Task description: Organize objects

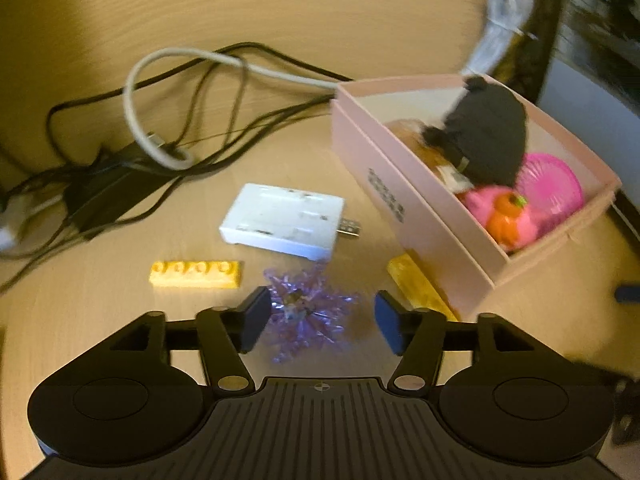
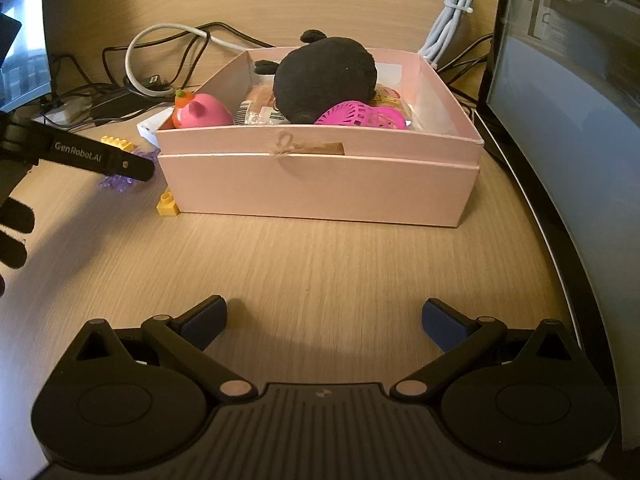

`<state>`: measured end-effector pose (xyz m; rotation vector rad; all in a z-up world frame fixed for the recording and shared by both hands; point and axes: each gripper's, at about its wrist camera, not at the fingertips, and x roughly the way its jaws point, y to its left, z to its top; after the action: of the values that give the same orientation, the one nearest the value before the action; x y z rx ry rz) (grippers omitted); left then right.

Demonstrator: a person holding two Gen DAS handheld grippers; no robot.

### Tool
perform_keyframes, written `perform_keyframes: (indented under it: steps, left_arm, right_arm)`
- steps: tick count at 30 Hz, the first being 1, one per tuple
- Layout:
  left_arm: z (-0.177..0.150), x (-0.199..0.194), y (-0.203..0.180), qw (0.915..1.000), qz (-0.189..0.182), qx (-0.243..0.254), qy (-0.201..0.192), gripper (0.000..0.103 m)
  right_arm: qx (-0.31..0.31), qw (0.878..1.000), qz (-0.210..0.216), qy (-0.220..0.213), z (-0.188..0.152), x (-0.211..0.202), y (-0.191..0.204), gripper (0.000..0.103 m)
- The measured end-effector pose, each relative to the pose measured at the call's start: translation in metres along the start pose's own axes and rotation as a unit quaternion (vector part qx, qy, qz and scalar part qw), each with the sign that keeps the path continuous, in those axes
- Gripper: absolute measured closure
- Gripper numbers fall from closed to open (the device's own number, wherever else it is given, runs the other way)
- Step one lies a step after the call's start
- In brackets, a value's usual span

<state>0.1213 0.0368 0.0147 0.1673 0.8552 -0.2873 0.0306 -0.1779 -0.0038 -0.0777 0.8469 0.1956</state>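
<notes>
A pink box [image 1: 376, 168] [image 2: 320, 184] on the wooden desk holds a black plush [image 1: 488, 132] [image 2: 326, 76], a pink toy with an orange top [image 1: 504, 216] [image 2: 202, 112], a pink mesh ball [image 1: 552, 188] [image 2: 360, 116] and a wrapped snack [image 2: 260, 108]. My left gripper [image 1: 322, 320] is open, its pads on either side of a purple spiky crystal toy [image 1: 308, 312] [image 2: 120, 182] on the desk. Two yellow bricks lie near: one [image 1: 196, 274] to the left, one [image 1: 420, 286] [image 2: 168, 204] against the box. My right gripper [image 2: 324, 322] is open and empty in front of the box.
A white plug adapter [image 1: 284, 220] lies behind the crystal toy. Black and grey cables [image 1: 168, 112] [image 2: 160, 60] and a black power brick [image 1: 108, 188] lie at the back left. A monitor [image 2: 568, 120] stands at the right. A bundled white cable [image 2: 452, 12] hangs behind the box.
</notes>
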Motion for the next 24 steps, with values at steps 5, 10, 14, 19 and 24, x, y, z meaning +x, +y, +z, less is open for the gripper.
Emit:
perform_keyframes:
  steps: [5,10,14,19,24]
  left_arm:
    - [-0.001,0.005,0.001,0.9992,0.039,0.002,-0.005,0.034]
    - [0.002,0.01,0.009,0.9975,0.066,-0.023,-0.008,0.034]
    - [0.007,0.013,0.014,0.9965,0.065,-0.052,-0.01,0.034]
    - [0.006,0.011,0.01,0.9952,0.088,-0.04,-0.018,0.052]
    - [-0.006,-0.009,0.016,0.994,0.086,-0.068,-0.008,0.072]
  right_arm:
    - [-0.004,1.0,0.004,0.002,0.0,0.001,-0.001,0.0]
    - [-0.011,1.0,0.011,-0.002,-0.002,0.0,-0.003,0.0]
    - [-0.011,1.0,0.011,0.0,-0.001,0.0,-0.003,0.0]
    - [-0.04,0.998,0.041,0.024,0.006,0.002,-0.002,0.0]
    - [-0.044,0.998,0.045,0.023,0.006,0.002,0.004,0.0]
